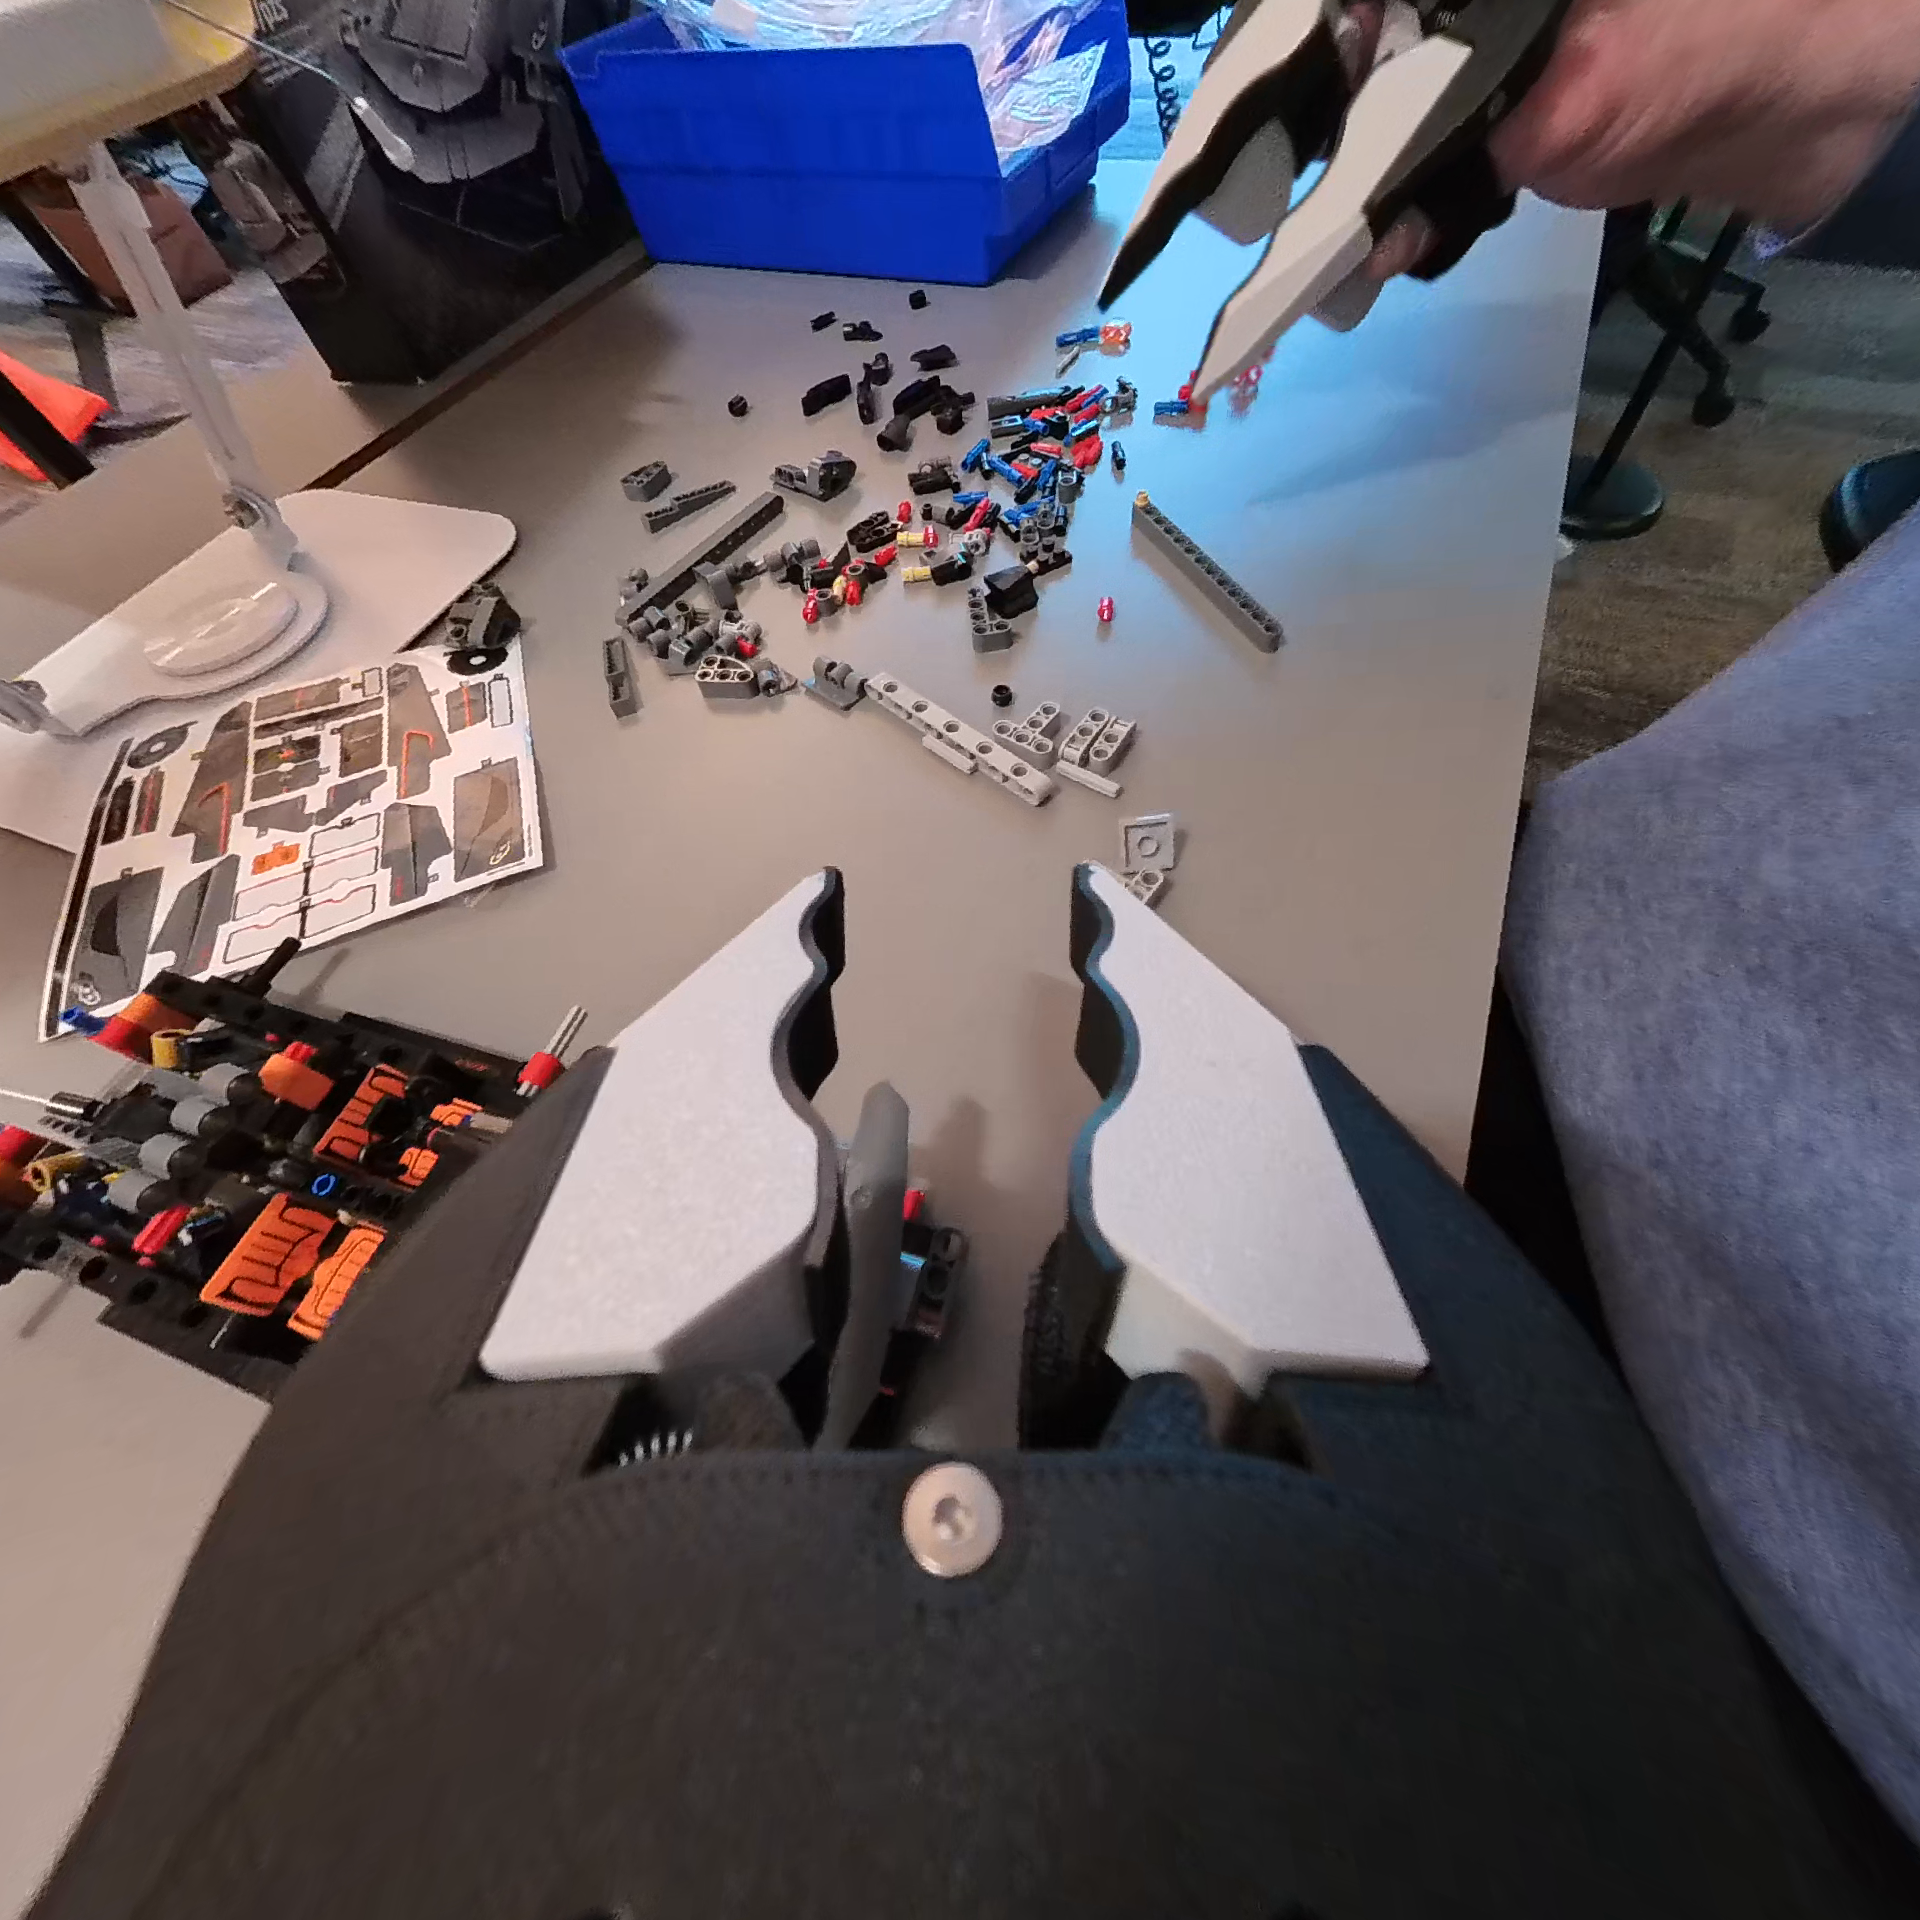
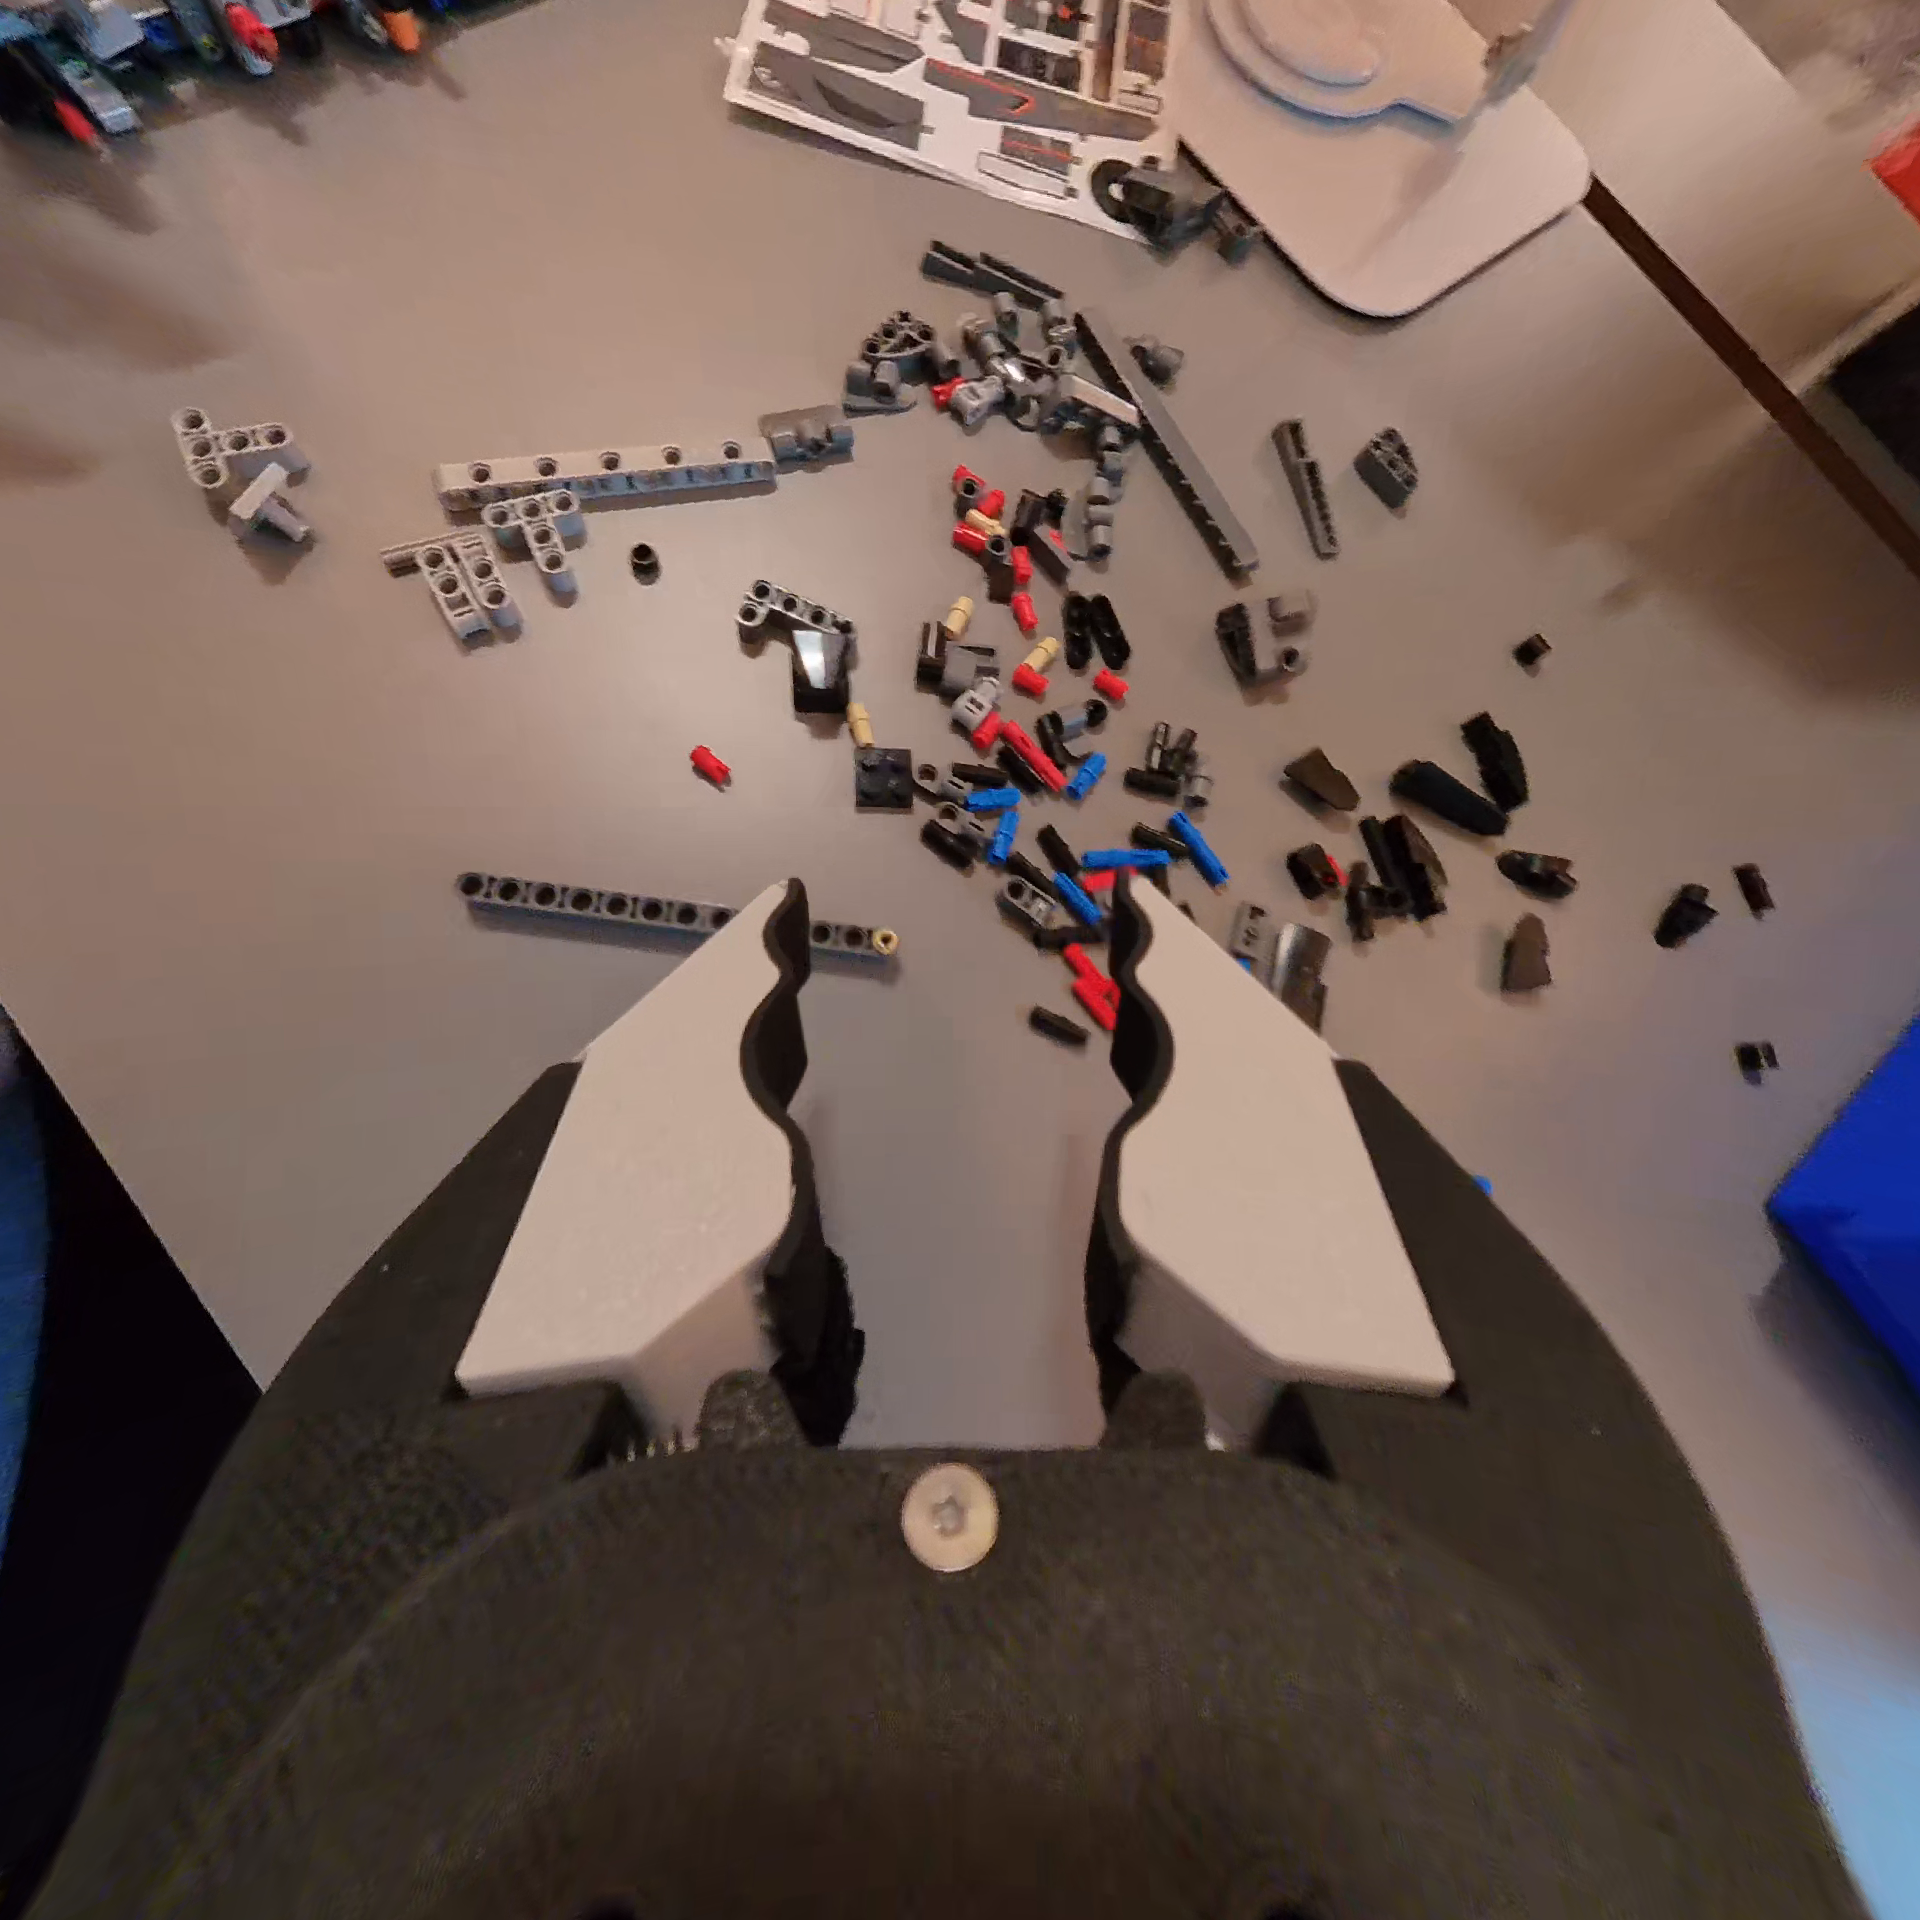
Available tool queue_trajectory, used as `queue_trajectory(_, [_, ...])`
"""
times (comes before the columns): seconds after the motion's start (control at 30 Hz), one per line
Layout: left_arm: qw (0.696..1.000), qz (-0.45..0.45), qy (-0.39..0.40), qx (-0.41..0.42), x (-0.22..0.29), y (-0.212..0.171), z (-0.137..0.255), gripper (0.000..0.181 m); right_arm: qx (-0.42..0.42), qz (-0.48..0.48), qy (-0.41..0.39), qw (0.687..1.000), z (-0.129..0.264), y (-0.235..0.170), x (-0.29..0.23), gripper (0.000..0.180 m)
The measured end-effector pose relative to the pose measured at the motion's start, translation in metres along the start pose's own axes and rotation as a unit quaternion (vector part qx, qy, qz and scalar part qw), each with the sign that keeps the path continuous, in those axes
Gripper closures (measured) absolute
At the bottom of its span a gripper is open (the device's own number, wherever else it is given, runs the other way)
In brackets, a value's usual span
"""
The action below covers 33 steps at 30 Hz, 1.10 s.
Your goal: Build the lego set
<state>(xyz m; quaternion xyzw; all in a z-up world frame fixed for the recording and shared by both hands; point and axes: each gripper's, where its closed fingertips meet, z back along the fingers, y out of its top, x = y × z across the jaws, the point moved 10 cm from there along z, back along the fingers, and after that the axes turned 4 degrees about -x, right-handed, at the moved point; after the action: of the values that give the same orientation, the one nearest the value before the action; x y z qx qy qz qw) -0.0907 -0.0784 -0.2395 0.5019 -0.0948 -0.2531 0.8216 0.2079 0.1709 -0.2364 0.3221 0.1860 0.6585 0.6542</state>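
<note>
Left gripper (image 1: pixel 956 883): jaws wide, empty. Right gripper (image 2: pixel 956 899): jaws wide, empty, above loose lego pieces (image 2: pixel 1039 727) mid-table (image 2: pixel 312 1039). Partly built model (image 1: pixel 229 1164): cut off at table's left edge; blurred in right view.

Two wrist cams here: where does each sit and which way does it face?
Left wrist view: on the left gripper, low over the near table edge, facing along the grey table toward the blue bin; own open fingers, the right gripper and a hand show.
Right wrist view: on the right gripper, above the table, looking steeply down at loose lego pieces; only own open fingers show.
Shared: long grey beam, sticker sheet, white stand base.
</note>
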Motion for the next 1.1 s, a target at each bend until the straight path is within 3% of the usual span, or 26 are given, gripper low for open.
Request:
queue_trajectory(0.3, [1.0,0.0,-0.005,-0.006,0.002,0.0,-0.005,0.14,-0.011,-0.048,-0.043,0.998,0.02,-0.026,0.029,0.136])
queue_trajectory(0.57, [1.0,0.001,-0.025,-0.01,0.005,0.003,-0.01,0.15,-0.061,-0.023,-0.036,0.997,0.017,-0.047,0.048,0.17])
queue_trajectory(0.7, [0.999,-0.009,-0.032,-0.018,0.012,0.005,-0.017,0.15,-0.034,-0.024,-0.035,0.999,0.016,-0.041,0.05,0.158])
queue_trajectory(0.87, [0.999,-0.016,-0.036,-0.027,0.018,0.009,-0.023,0.145,-0.04,0.003,-0.006,0.999,0.001,-0.021,0.042,0.128])
queue_trajectory(1.1, [0.998,-0.023,-0.04,-0.044,0.023,0.009,-0.032,0.141,-0.022,0.057,0.031,0.998,-0.028,0.015,0.027,0.132])
